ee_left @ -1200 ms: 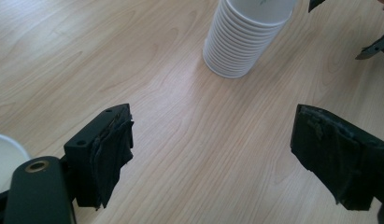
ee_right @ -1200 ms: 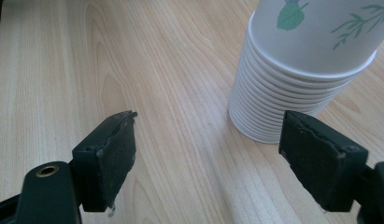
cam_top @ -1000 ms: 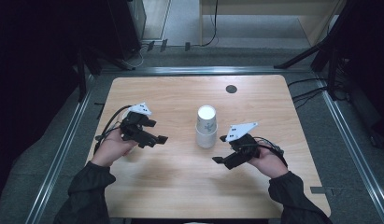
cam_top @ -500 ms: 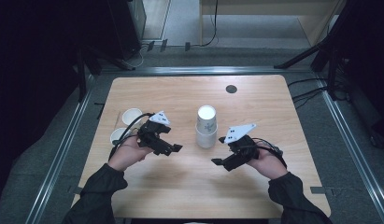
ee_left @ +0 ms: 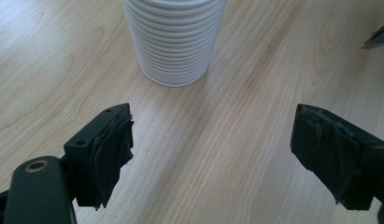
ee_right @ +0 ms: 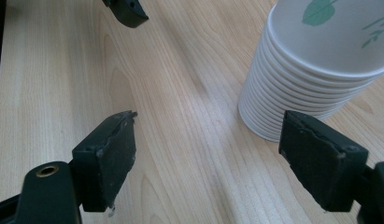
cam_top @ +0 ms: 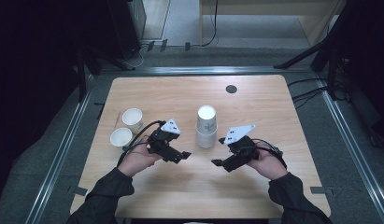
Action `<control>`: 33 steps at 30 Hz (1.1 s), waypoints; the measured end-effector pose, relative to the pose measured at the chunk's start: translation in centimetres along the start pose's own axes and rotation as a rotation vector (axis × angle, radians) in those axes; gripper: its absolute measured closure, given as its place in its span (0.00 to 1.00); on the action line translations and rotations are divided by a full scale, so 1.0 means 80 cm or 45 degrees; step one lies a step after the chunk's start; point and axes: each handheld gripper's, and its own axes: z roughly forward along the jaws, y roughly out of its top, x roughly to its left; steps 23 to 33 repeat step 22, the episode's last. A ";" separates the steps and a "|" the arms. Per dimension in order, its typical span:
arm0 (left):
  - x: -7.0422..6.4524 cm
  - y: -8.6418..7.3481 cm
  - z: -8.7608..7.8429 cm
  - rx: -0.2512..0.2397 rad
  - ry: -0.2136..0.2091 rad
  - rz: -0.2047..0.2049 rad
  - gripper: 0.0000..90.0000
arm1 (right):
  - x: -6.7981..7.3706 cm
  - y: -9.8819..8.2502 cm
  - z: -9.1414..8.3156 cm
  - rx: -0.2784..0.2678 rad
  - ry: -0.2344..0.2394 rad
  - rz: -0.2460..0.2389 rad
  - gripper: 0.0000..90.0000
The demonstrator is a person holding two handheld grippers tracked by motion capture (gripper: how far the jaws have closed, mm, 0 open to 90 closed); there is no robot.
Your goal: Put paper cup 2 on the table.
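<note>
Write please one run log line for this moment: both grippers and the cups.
left gripper: open, empty | right gripper: open, empty | cup stack: upright between them, untouched | two single cups: upright, table's left

A light wooden table (cam_top: 273,186) stands on grey floor (cam_top: 358,154), metal rails (cam_top: 59,154) either side; cables (cam_top: 306,88) trail right, dark surroundings beyond
</note>
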 end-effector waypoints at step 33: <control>-0.001 -0.012 0.015 0.000 0.040 0.045 0.15 | 0.000 -0.002 0.002 0.028 0.009 -0.009 0.21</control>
